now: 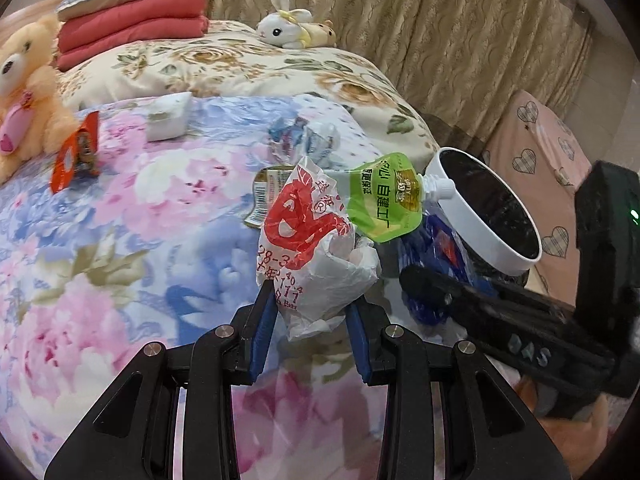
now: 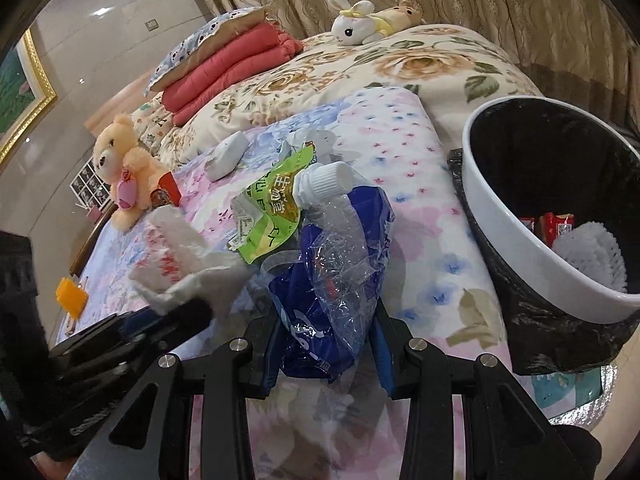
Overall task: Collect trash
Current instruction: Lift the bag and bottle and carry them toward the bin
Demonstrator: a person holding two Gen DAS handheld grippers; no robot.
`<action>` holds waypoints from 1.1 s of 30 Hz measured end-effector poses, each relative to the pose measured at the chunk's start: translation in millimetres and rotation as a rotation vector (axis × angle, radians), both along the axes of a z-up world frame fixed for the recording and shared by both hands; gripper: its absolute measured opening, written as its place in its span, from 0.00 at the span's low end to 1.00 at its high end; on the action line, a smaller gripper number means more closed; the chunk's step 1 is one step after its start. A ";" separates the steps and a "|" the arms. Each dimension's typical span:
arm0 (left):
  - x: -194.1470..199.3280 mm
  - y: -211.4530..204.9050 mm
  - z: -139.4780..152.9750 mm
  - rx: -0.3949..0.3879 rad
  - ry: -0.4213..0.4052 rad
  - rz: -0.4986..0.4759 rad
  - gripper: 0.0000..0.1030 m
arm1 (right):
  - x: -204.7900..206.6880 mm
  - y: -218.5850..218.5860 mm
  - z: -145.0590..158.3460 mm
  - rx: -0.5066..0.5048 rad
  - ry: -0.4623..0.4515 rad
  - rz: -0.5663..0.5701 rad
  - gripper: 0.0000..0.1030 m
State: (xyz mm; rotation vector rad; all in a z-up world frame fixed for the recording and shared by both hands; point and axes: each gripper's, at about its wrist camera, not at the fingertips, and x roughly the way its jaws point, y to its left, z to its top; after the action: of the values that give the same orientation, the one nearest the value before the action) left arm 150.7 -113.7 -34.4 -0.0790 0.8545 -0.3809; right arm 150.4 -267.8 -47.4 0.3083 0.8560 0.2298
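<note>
left wrist view: the left gripper (image 1: 312,300) has its jaws clamped on a crumpled white plastic bag with red print (image 1: 310,248), held up over the floral pink-and-blue bedspread (image 1: 120,240).
right wrist view: the right gripper (image 2: 326,336) has its jaws clamped on a crumpled blue and clear plastic package (image 2: 332,276); a green drink pouch with a white screw cap (image 2: 276,208) juts up from the same bundle.
bin: a round white waste bin lined with a black bag (image 2: 520,248) stands just right of the held package, at the bed's edge; red wrappers and something white and fluffy lie inside.
trash on the bed: an orange snack wrapper (image 1: 76,152), a white rectangular packet (image 1: 168,116), a crumpled clear and blue wrapper (image 1: 304,140) and a gold-brown sachet (image 1: 266,196).
background: a peach teddy bear (image 2: 120,168), a white rabbit plush (image 2: 356,20), folded red quilts (image 1: 132,28), beige curtains (image 1: 440,20).
</note>
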 end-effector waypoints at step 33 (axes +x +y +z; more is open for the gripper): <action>14.4 -52.1 21.9 0.021 -0.062 -0.049 0.32 | -37.0 -32.2 -1.7 0.108 0.002 0.020 0.38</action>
State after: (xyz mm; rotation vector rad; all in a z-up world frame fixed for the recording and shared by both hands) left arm 165.1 -165.8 -12.5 -0.0268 0.7998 -0.4180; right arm 113.4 -299.9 -49.0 0.4012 0.8503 0.2949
